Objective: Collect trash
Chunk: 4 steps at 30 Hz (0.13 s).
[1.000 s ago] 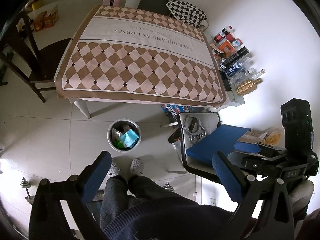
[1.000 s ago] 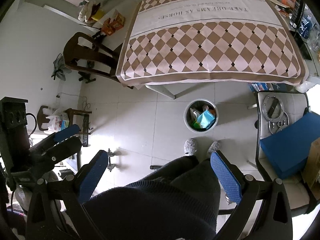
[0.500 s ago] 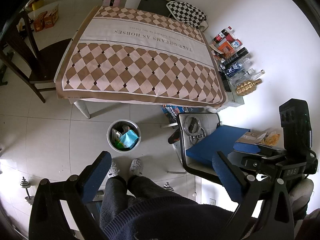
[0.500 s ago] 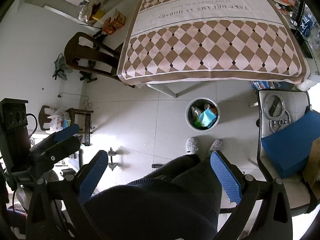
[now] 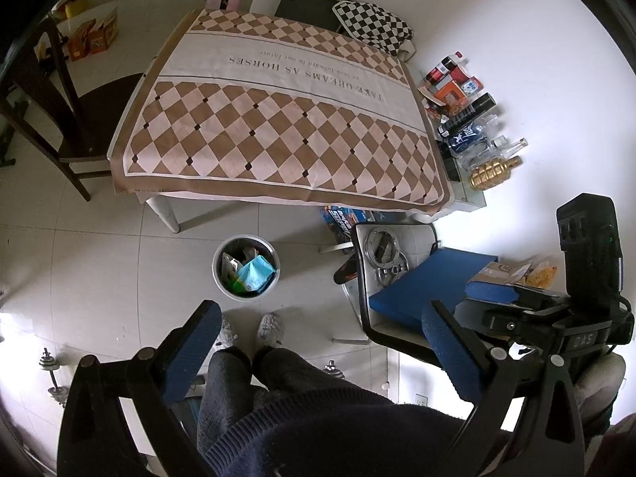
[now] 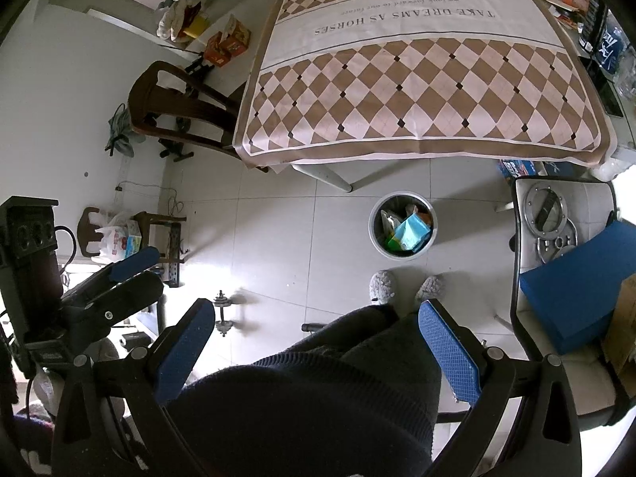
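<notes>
Both tools, the left tool (image 5: 318, 342) and right tool (image 6: 314, 338), are held wide and empty above the filled bin (image 6: 403, 225), which stands on the floor off the counter's near edge.

Pale floor tiles (image 5: 79, 262) lay under a diamond-patterned tablecloth (image 5: 278, 135), a dark wooden chair (image 5: 59, 99) just beside it, against white walls (image 5: 536, 59).
</notes>
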Motion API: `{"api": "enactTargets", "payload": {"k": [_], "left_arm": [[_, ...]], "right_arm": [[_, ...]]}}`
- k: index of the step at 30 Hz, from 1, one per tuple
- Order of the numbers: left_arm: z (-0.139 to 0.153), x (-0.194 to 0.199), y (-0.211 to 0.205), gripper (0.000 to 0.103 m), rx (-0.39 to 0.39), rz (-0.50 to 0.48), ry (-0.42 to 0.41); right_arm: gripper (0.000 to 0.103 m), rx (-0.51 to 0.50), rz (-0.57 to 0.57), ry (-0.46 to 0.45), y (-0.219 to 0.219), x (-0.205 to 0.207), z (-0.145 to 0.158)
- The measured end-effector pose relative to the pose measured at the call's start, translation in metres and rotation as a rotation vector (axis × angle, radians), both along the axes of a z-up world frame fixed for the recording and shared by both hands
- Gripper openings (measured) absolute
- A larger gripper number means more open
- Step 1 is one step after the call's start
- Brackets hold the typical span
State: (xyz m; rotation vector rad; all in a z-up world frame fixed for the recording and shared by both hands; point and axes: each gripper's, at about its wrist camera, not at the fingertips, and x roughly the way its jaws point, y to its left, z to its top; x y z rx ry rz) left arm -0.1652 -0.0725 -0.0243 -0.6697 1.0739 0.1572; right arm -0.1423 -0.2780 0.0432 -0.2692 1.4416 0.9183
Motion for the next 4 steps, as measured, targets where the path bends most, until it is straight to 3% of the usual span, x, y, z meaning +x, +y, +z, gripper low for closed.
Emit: {"api": "enactTargets", "payload": {"k": [4], "left_arm": [[0.0013, 0.0003, -0.0011, 0.103, -0.004, 0.003, -0.002]], "right_arm": [[0.103, 0.001, 0.000, 0.003, -0.0001, -0.0011, -0.0020]]}}
